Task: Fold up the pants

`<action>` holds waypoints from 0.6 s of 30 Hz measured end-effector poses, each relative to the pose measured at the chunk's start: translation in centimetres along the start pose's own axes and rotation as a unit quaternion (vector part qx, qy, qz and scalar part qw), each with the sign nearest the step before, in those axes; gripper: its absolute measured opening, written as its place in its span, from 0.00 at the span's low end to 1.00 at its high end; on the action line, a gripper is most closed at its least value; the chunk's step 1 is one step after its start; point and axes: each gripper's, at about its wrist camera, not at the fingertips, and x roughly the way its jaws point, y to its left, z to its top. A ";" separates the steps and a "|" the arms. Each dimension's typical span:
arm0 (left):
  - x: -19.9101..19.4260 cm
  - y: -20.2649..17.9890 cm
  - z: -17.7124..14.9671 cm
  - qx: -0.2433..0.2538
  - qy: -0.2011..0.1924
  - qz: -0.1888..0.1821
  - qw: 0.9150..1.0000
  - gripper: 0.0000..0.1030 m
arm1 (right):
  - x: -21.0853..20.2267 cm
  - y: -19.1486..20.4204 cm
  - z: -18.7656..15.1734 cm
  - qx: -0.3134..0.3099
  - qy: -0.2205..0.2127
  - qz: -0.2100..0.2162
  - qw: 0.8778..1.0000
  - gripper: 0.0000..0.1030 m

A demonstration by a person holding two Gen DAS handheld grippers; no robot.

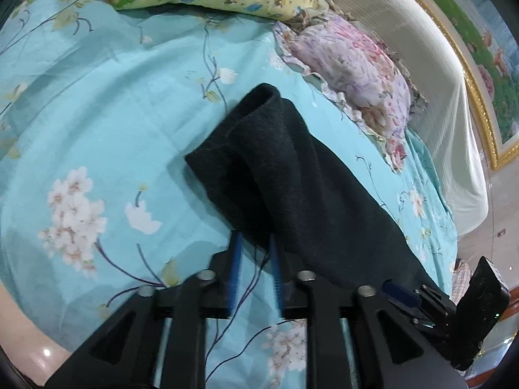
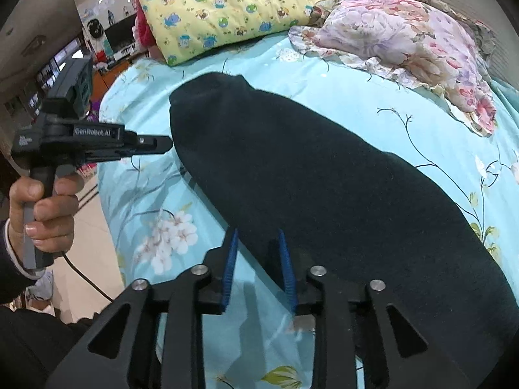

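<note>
Pants (image 2: 324, 188) lie folded long on the bed (image 1: 97, 113), both tongs (image 1: 254, 253) (image 2: 258, 249) parted at the near edge, clamping nothing. Best next: pinch one end squarely, carry it straight over.

My right hand-held gripper (image 2: 258, 236): black linkage arms with silver pivot screws and blue ribbed pads (image 2: 231, 259). My left hand-held gripper (image 2: 162, 144): black body lettered "GenRobot.AI", grey grip, trailing black cable (image 2: 87, 280). My sleeve (image 2: 13, 269): dark, with pale cuff.
</note>
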 end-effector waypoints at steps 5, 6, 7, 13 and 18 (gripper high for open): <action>-0.3 0.6 0.6 -0.025 0.004 0.002 1.000 0.57 | -0.7 -0.7 0.3 0.023 -0.015 0.008 1.000 0.35; -0.4 0.6 0.7 -0.031 0.003 -0.002 1.000 0.57 | -0.8 -0.9 0.3 0.030 -0.017 0.009 0.999 0.35; -0.4 0.6 0.8 -0.033 0.003 -0.003 0.999 0.58 | -1.0 -1.2 0.3 0.036 -0.020 0.008 0.999 0.36; -0.1 -0.4 1.9 -0.040 0.007 0.010 0.999 0.62 | -1.7 -3.9 0.6 0.095 -0.040 0.009 0.995 0.39; 0.3 -0.8 3.4 -0.042 -0.008 0.038 0.998 0.62 | -2.4 -7.1 1.8 0.153 -0.069 0.004 0.986 0.39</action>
